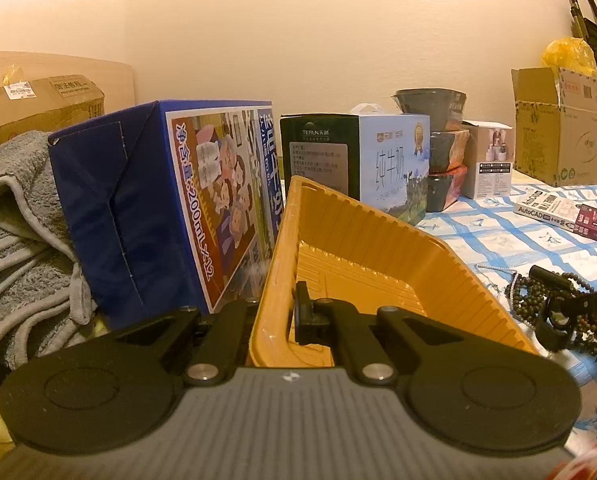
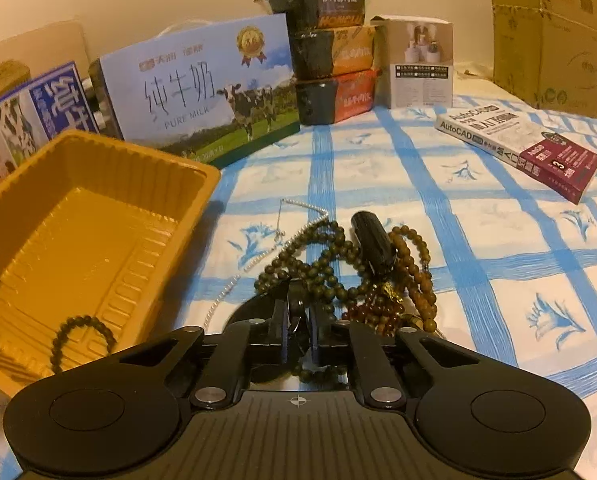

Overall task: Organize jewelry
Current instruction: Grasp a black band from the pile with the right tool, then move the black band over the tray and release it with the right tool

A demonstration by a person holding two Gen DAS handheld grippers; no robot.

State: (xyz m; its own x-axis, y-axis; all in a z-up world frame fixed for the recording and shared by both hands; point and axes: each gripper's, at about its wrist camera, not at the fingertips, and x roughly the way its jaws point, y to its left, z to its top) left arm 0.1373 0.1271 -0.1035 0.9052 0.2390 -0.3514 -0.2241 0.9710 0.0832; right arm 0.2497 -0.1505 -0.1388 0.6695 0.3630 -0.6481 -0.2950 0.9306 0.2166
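Left wrist view: the left claw (image 1: 276, 320) is clamped on the near wall of the ribbed orange plastic tray (image 1: 378, 248), one finger inside and one outside, the tray tipped up on its edge. Directly behind stands a blue milk carton box (image 1: 158, 200), touching or just beside the tray's left wall. A grey towel (image 1: 14, 240) lies bunched to the left. Further back stand a green-and-white milk box (image 1: 358, 160), stacked dark food bowls (image 1: 442, 140), a small white product box (image 1: 490, 160) and an open brown cardboard box (image 1: 558, 128). The table wears a blue-checked white cloth (image 1: 498, 236), with a thick AutoCAD book (image 1: 558, 212) on it.

Right wrist view: the right claw (image 2: 298, 320), angled downward, is nearly closed over the tangled pile of dark wooden bead strands (image 2: 338, 276); a strand sits between the fingers, though whether the pads pinch it cannot be told. A black oblong object (image 2: 372, 240) lies across the pile, and a thin white pearl chain (image 2: 258, 256) trails off left. One dark bead bracelet (image 2: 83, 338) lies inside the tray, just beside the pile.
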